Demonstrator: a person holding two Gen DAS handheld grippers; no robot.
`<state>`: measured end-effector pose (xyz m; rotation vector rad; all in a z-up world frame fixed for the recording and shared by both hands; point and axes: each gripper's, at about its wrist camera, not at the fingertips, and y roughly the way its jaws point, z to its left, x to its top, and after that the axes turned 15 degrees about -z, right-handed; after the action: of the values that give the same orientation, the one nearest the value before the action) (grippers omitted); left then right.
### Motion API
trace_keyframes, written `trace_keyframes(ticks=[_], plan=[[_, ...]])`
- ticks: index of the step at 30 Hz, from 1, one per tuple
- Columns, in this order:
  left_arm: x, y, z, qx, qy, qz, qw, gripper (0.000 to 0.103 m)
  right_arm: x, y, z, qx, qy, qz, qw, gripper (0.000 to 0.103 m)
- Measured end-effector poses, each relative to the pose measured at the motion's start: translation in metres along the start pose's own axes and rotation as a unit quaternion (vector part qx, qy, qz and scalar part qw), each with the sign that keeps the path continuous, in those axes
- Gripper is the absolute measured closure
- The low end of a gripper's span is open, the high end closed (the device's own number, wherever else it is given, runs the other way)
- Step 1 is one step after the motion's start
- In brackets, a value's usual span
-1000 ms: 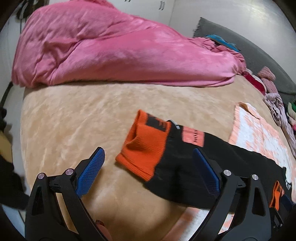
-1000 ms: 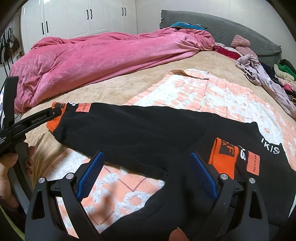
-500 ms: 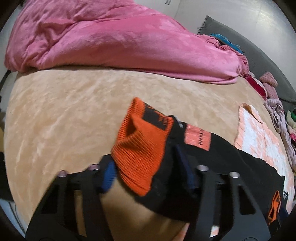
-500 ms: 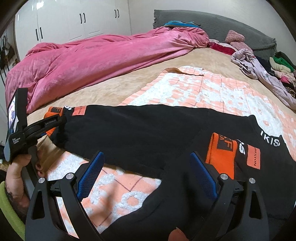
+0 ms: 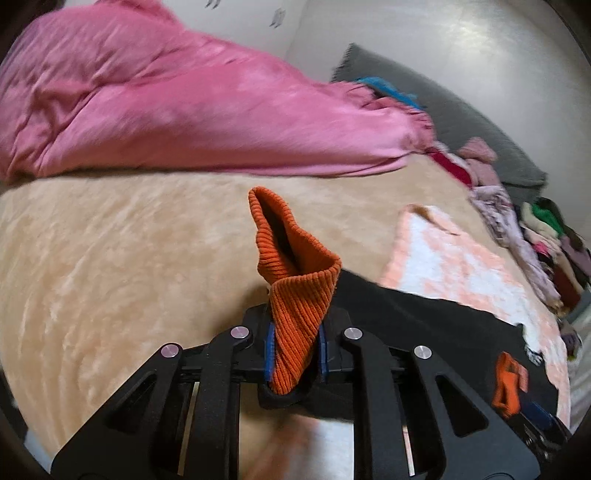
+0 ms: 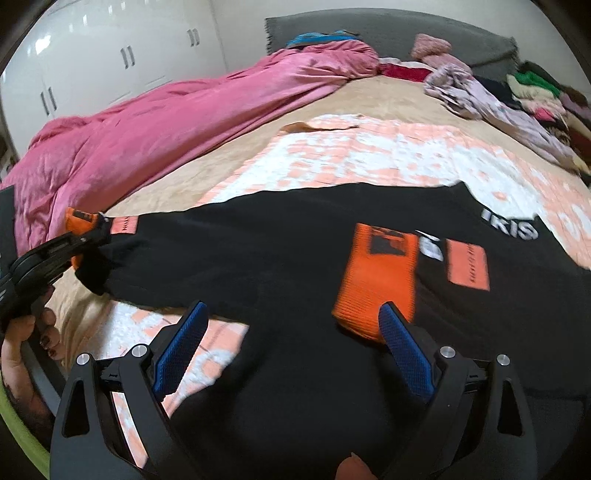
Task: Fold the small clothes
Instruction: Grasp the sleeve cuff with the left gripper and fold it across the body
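Observation:
A black sweater (image 6: pixel 277 251) with orange cuffs lies spread on a peach-and-white blanket (image 6: pixel 369 155). In the left wrist view my left gripper (image 5: pixel 295 332) pinches the left sleeve's orange cuff (image 5: pixel 291 251); its jaws are closing, both blue pads press the ribbed knit, and the cuff stands up open above them. The right wrist view shows that gripper (image 6: pixel 92 236) at the far left, holding the sleeve end. My right gripper (image 6: pixel 291 308) hovers open over the sweater's body, its right finger (image 6: pixel 402 354) just at the near edge of the other orange cuff (image 6: pixel 376 280). Nothing is between its jaws.
A pink duvet (image 6: pixel 166 122) is heaped along the far left of the tan bed. A pile of loose clothes (image 6: pixel 517 99) lies at the far right by the grey headboard (image 6: pixel 388 26). White wardrobe doors (image 6: pixel 110 62) stand behind. A person's hand (image 6: pixel 22 343) grips the left tool.
My left gripper went from wide open to pressed onto the orange cuff and raised it off the bed. My right gripper shifted right, closer to the other cuff, and stayed open.

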<state>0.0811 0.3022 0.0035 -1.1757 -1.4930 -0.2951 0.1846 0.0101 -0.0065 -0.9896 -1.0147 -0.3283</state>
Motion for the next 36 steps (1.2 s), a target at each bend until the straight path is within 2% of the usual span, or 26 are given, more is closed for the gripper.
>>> trace_keyframes(ticks=[5, 11, 15, 20, 27, 36], plan=[[0.0, -0.02, -0.026, -0.063, -0.002, -0.007, 0.998, 0.094, -0.008, -0.03, -0.034, -0.023, 0.028, -0.011, 0.999, 0.01], [-0.008, -0.034, -0.076, -0.129, 0.018, 0.006, 0.9914, 0.094, -0.025, -0.067, -0.089, -0.084, 0.054, -0.023, 0.995, 0.01], [-0.02, -0.044, -0.112, -0.171, 0.042, 0.022, 0.9842, 0.094, -0.032, -0.085, -0.123, -0.112, 0.082, -0.029, 0.99, 0.01], [-0.034, -0.058, -0.165, -0.221, 0.081, 0.037, 0.9711, 0.094, -0.04, -0.107, -0.159, -0.142, 0.112, -0.039, 0.983, 0.01], [-0.065, -0.056, -0.229, -0.26, 0.139, 0.063, 0.9535, 0.094, -0.046, -0.13, -0.188, -0.169, 0.126, -0.048, 0.976, 0.01], [-0.116, -0.046, -0.273, -0.29, 0.187, 0.112, 0.9319, 0.094, -0.05, -0.152, -0.218, -0.205, 0.137, -0.056, 0.967, 0.01]])
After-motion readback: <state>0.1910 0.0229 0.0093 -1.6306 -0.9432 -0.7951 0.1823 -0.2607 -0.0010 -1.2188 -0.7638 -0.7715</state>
